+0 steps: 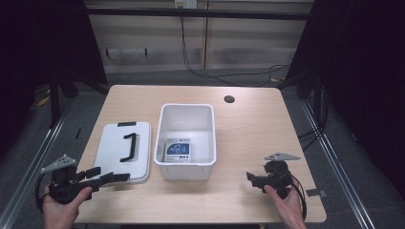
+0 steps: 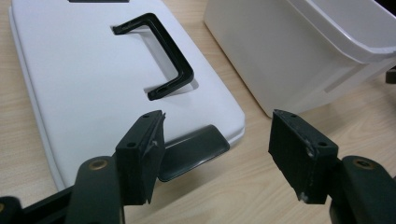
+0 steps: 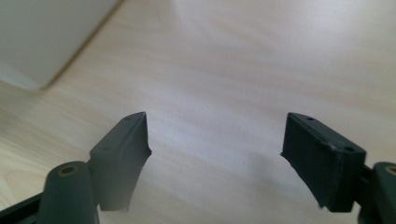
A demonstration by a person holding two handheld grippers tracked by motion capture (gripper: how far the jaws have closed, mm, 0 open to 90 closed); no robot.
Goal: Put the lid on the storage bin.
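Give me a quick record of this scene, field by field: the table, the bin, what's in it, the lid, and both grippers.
table: light wood, round hole near its far edge
bin: white, open-topped, near the table's middle
in the bin: one small box with a blue and white label
lid: white with a black handle, flat on the table, left of the bin
left gripper: open, fingers over the lid's near corner, holding nothing
right gripper: open, above bare table right of the bin, holding nothing
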